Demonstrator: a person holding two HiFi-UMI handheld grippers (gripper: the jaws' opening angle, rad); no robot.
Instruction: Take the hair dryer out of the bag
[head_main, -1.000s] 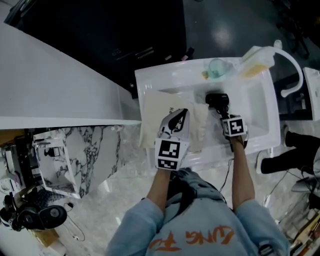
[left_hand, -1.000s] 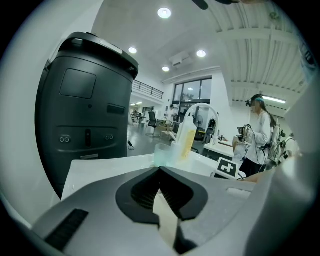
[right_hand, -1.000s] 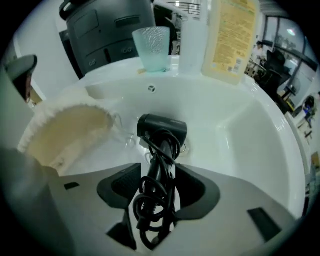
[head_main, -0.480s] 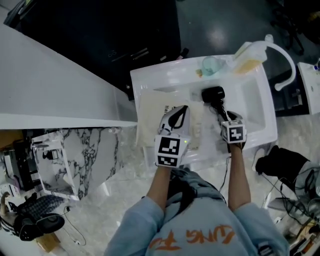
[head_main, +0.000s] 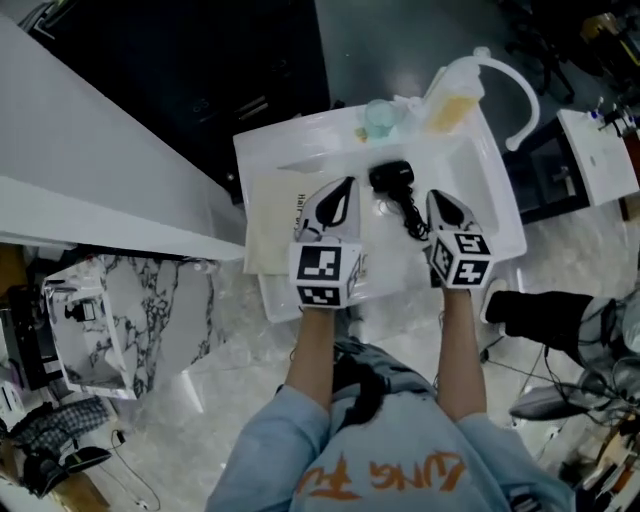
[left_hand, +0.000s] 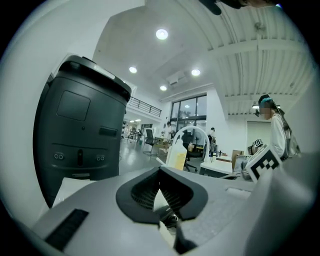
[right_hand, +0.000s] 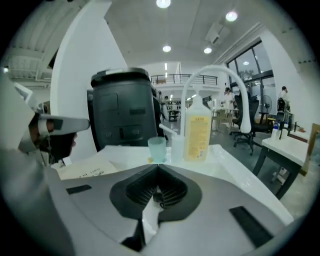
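The black hair dryer (head_main: 391, 178) lies in the white basin (head_main: 497, 196), its cord trailing toward me. The cream bag (head_main: 272, 214) lies flat on the basin's left part, clear of the dryer. My left gripper (head_main: 345, 186) hovers over the bag's right edge, jaws shut with nothing seen between them (left_hand: 160, 170). To the right of the cord, my right gripper (head_main: 436, 198) is raised above the basin. Its jaws meet with nothing in them (right_hand: 159, 167). Neither gripper touches the dryer.
A pale green cup (head_main: 380, 117), a yellow pump bottle (head_main: 450, 100) and an arched white faucet (head_main: 512, 92) stand at the basin's far rim. A tall dark machine (right_hand: 125, 115) rises behind it. A white counter (head_main: 90, 180) lies to the left.
The right gripper, which was down at the hair dryer with jaws apart, has lifted away and shut. The left gripper has also risen. The dryer stays in the basin.
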